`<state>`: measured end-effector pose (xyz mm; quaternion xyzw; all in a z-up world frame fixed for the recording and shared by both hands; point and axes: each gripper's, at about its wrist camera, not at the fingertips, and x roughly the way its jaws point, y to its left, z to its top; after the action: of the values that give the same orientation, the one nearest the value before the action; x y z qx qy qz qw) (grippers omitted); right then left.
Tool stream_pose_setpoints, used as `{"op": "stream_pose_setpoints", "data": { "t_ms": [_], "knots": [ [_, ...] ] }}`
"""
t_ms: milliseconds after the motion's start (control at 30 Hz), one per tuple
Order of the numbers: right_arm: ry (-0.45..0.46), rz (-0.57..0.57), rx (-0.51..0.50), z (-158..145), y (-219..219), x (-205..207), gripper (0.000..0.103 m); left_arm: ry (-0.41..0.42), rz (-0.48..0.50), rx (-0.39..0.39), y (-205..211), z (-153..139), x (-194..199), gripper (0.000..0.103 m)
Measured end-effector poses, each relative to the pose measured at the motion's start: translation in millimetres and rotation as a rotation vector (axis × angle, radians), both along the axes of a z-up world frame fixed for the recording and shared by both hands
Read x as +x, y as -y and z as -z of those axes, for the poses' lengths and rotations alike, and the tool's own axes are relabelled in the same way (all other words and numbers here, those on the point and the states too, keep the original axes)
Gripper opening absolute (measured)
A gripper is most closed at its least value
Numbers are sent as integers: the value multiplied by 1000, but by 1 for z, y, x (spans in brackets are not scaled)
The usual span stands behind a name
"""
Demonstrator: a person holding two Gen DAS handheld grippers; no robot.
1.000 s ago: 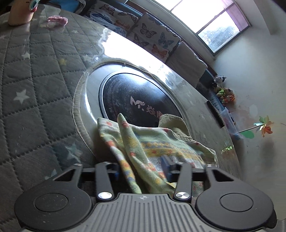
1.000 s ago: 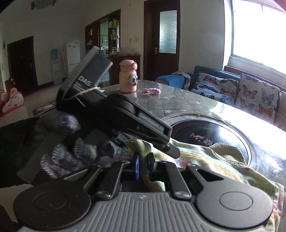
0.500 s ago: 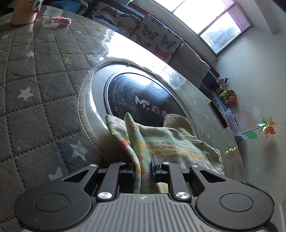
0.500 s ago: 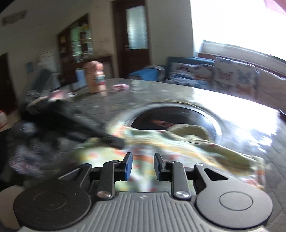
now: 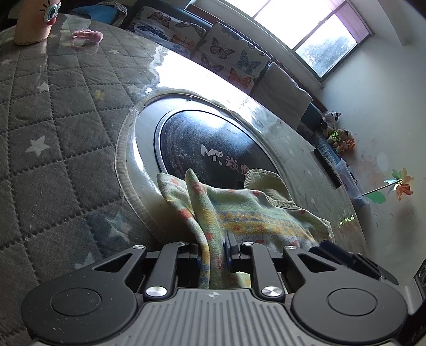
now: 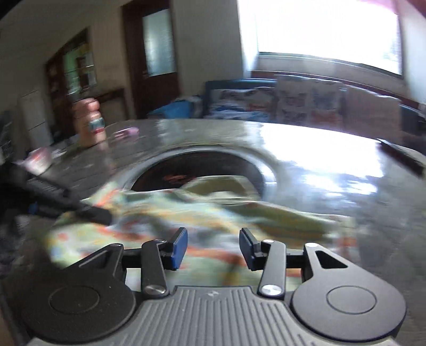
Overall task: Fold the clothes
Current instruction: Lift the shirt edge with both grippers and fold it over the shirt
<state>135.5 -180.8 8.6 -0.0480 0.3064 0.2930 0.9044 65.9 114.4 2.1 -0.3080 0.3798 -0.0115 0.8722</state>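
Left gripper — jaws pressed together on a raised fold of the pale green patterned cloth garment with orange and yellow print. The pinched ridge runs straight up and away from the fingertips; the rest of the garment spreads ahead and to the right, flat on the table.

Garment's far edge overlaps the black round glass cooktop with white lettering set in the table centre. Its left edge ends just beside the grey metal ring around that cooktop.

Left of the gripper: grey quilted star-print table cover, bare all the way out. Far ahead-left, well apart from the garment: peach cartoon-face bottle and a small pink object.

Right gripper — blue-padded fingers spread wide, nothing between them, hovering over the near part of the garment. View is motion-blurred, so I can't tell if the pads touch cloth.

Ahead-right of it: glossy bare table surface out to the rim. Ahead-left: the left gripper's black finger sits on the garment's left edge.
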Motion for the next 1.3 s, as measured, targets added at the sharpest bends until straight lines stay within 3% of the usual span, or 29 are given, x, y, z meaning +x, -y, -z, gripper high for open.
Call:
{"op": "stream_pose_setpoints", "data": {
  "t_ms": [133, 233, 433, 533, 600, 667, 967, 1300],
  "knots": [
    [3, 152, -17, 6, 28, 22, 52, 0, 4, 29, 3, -2, 1, 18],
    [-3, 238, -17, 12, 48, 36, 62, -1, 5, 49, 4, -3, 2, 18],
    [-44, 275, 20, 25, 61, 50, 60, -5, 8, 91, 7, -5, 6, 17],
    [-49, 243, 47, 25, 57, 48, 42, -4, 13, 119, 10, -8, 9, 16],
    [-49, 248, 49, 24, 55, 47, 16, 2, 20, 143, 14, -12, 11, 15],
    [-50, 260, 68, 23, 59, 45, 10, 13, 29, 157, 17, -18, 13, 12],
    [29, 369, 101, -4, 112, 34, 8, 121, 151, 231, 62, -62, 44, 9],
    [139, 537, 77, -40, 189, 31, 7, 185, 333, 244, 164, -79, 108, 8]
  ]
}}
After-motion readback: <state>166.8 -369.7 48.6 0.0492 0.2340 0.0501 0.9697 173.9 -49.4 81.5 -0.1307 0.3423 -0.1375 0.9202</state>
